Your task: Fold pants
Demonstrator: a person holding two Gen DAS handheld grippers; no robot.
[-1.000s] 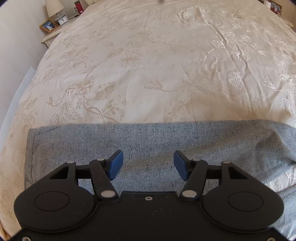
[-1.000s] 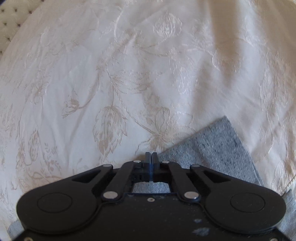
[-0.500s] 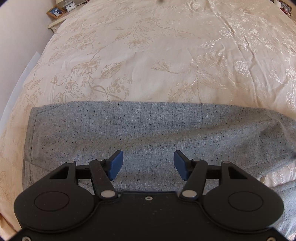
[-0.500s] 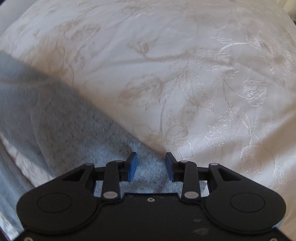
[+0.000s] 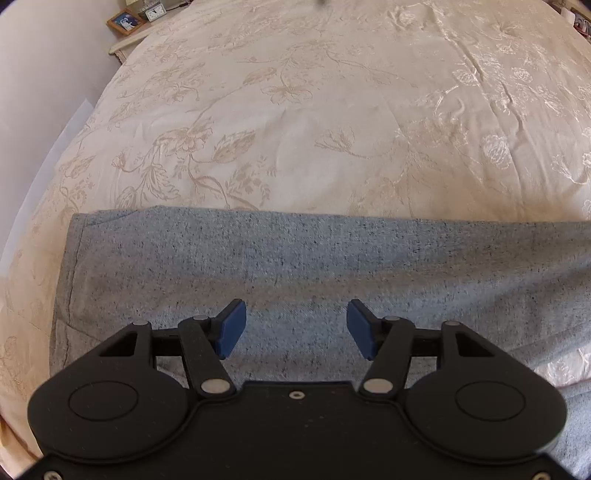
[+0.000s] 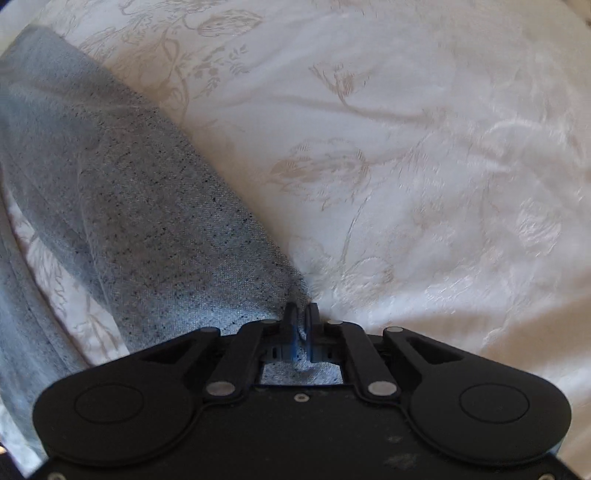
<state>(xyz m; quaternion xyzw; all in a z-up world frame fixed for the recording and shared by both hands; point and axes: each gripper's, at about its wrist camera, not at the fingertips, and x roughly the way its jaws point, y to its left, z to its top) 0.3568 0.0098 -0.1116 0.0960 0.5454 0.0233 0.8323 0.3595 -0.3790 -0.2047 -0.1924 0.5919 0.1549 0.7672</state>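
The grey speckled pants (image 5: 295, 258) lie flat across the cream floral bedspread (image 5: 314, 110), their hemmed end at the left. My left gripper (image 5: 293, 328) is open and empty, hovering just above the grey cloth. In the right wrist view a pant leg (image 6: 129, 192) runs from the upper left down to my right gripper (image 6: 301, 321), which is shut on the edge of the grey fabric. A second strip of the pants (image 6: 22, 332) shows at the far left.
A bedside table (image 5: 129, 40) with a framed photo (image 5: 125, 21) and a small clock (image 5: 156, 12) stands at the far left corner. The bed's left edge (image 5: 22, 258) meets a pale wall. The bedspread (image 6: 424, 147) spreads wide to the right.
My right gripper opened half a second ago, then shut on the edge of the pant leg. My left gripper stayed open while its view shifted over the pants.
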